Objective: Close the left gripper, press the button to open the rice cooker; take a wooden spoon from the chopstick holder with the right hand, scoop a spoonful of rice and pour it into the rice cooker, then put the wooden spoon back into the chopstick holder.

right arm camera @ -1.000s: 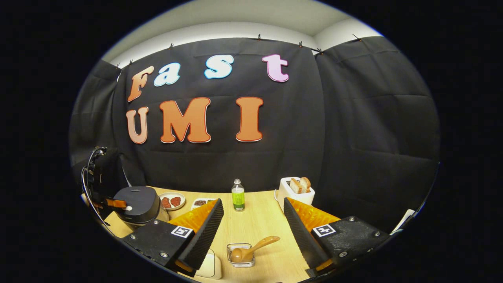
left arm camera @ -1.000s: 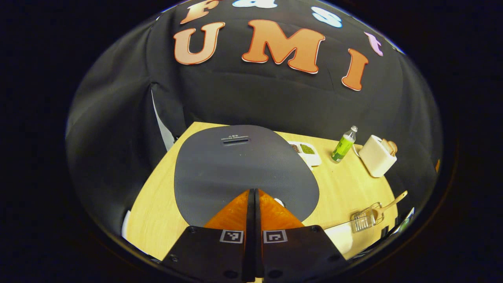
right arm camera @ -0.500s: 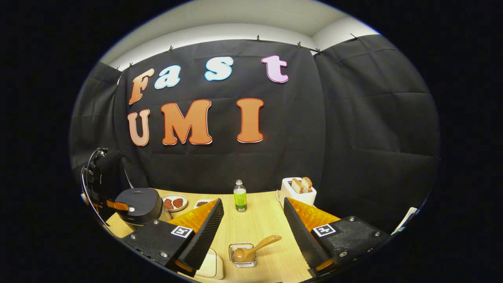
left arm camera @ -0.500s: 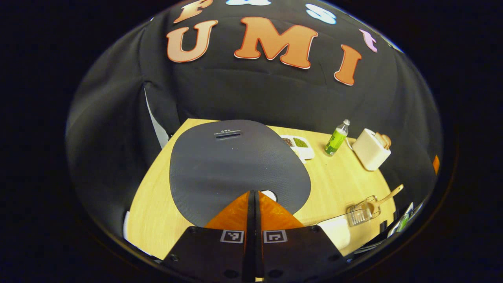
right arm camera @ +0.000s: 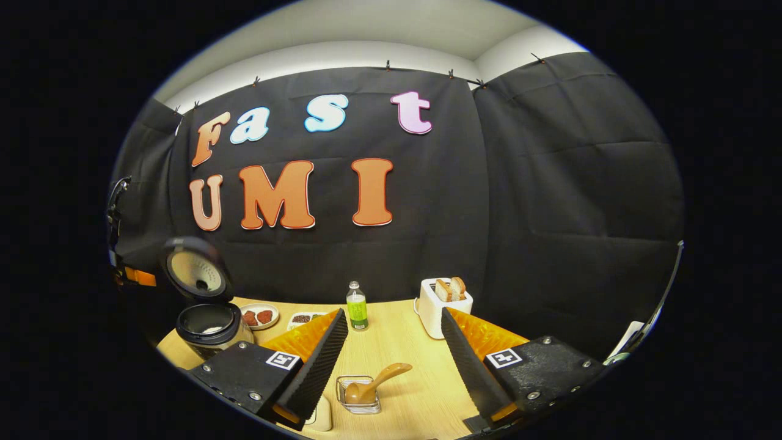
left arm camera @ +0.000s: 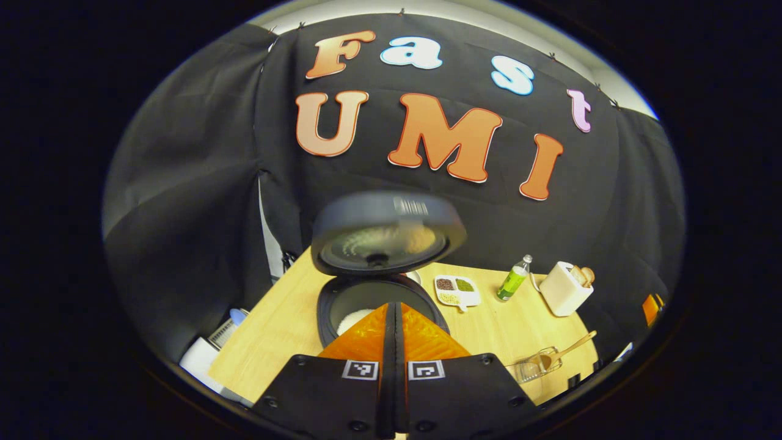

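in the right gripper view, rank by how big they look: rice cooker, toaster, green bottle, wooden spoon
Largest to smallest, as they appear:
1. Black rice cooker with its raised lid
2. White toaster holding bread
3. Wooden spoon in the clear holder and green plastic bottle: too alike, and the spoon is nearer.

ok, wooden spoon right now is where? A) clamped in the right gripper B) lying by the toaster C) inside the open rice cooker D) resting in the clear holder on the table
D. The wooden spoon sits bowl-down in the clear holder on the table, handle leaning out, in front of the open right gripper, whose fingers are spread wide and touch nothing.
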The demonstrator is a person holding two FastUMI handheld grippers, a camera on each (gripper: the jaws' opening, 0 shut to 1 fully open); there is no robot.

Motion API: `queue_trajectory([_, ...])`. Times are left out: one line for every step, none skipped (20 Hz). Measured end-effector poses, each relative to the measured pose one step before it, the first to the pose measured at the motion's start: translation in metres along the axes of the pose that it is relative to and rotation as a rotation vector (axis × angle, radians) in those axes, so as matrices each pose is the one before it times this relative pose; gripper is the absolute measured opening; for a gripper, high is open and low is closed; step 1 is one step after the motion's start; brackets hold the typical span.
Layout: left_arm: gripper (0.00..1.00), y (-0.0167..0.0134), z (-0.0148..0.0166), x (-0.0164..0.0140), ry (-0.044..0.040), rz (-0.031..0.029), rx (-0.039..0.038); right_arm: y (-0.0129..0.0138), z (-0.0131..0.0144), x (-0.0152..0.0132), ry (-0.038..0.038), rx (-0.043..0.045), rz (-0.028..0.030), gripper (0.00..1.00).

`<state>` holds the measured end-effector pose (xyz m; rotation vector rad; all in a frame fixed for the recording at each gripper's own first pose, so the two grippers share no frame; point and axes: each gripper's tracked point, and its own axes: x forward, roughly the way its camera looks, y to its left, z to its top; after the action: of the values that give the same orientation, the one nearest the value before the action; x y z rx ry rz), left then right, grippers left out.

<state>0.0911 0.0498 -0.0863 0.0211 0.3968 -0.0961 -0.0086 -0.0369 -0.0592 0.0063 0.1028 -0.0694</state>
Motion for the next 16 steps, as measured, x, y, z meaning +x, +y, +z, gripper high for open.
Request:
queue_trajectory([0.06, -0.00508, 0.00035, -0.00419, -0.00705, -0.00124, 0.01578, -0.00251, -0.00355, 0.00098, 0.00579, 0.00772, -0.00161, 0.95])
queue_trajectory([0.04, -0.00512, 0.00218, -0.00341, -0.00649, -0.00841, 0.00281, -0.00248, -0.00597, 0.00112, 0.00694, 0.00787, 0.0016, 0.95])
queue_trajectory([0.04, -0.00311, 0.00232, -0.0041, -0.0093, -0.00481, -0.00353, -0.00195, -0.00632, 0.00208, 0.00818, 0.01004, 0.00063, 0.95])
queue_trajectory([0.04, -0.00274, 0.00457, -0.00377, -0.01507, -0.00418, -0.00808, -0.00287, -0.00646, 0.00214, 0.01124, 0.01294, -0.00067, 0.95])
queue_trajectory([0.07, -0.0009, 0.00531, -0.0053, -0.01974, -0.00053, -0.01194, -0.00242, -0.00651, 0.0032, 0.01023, 0.01264, -0.00019, 0.95])
queue_trajectory([0.01, -0.00081, 0.00823, -0.00587, -0.025, 0.00342, -0.00751, -0.00142, -0.00801, 0.00354, 0.01355, 0.00998, -0.001, 0.95])
queue_trajectory([0.04, 0.00164, 0.0105, -0.00838, -0.03401, 0.00786, -0.00274, -0.00174, -0.00709, 0.00391, 0.01223, 0.00885, 0.00132, 0.95])
queue_trajectory([0.04, 0.00234, 0.01112, -0.00479, -0.03759, 0.01166, 0.00005, -0.00102, -0.00649, 0.00439, 0.01248, 0.00751, 0.00429, 0.95])
queue_trajectory([0.05, 0.00235, 0.01139, -0.00767, -0.03944, 0.01813, -0.00057, -0.00061, -0.00595, 0.00531, 0.00989, 0.0086, 0.00402, 0.95])
queue_trajectory([0.05, 0.00205, 0.01214, -0.00575, -0.02537, 0.01461, -0.0018, 0.00004, -0.00557, 0.00594, 0.00789, 0.00901, 0.00458, 0.95])
queue_trajectory([0.1, 0.0013, 0.00689, -0.00626, -0.023, 0.00815, -0.00847, -0.00004, -0.00679, 0.00651, 0.01396, 0.01145, 0.0047, 0.95])
queue_trajectory([0.09, 0.00041, 0.00893, -0.00667, -0.01768, 0.00488, -0.0029, -0.00053, -0.00842, 0.00663, 0.0189, 0.01571, 0.00562, 0.95])
queue_trajectory([0.09, 0.00095, 0.00897, -0.00269, -0.02078, 0.00279, -0.00798, -0.00043, -0.00887, 0.00791, 0.02133, 0.01738, 0.00324, 0.95])
queue_trajectory([0.16, -0.00031, 0.00732, -0.00523, -0.01253, 0.00729, -0.00658, 0.00043, -0.00945, 0.0062, 0.02477, 0.02277, 0.00601, 0.95])
queue_trajectory([0.39, 0.00124, 0.00523, -0.00208, -0.00879, 0.00028, -0.003, 0.00015, -0.00816, 0.00547, 0.02256, 0.02965, 0.00661, 0.95])
queue_trajectory([0.41, 0.00162, 0.00359, -0.00548, -0.00674, 0.00825, 0.00051, -0.00048, -0.00989, 0.0064, 0.0239, 0.02999, 0.0028, 0.95])
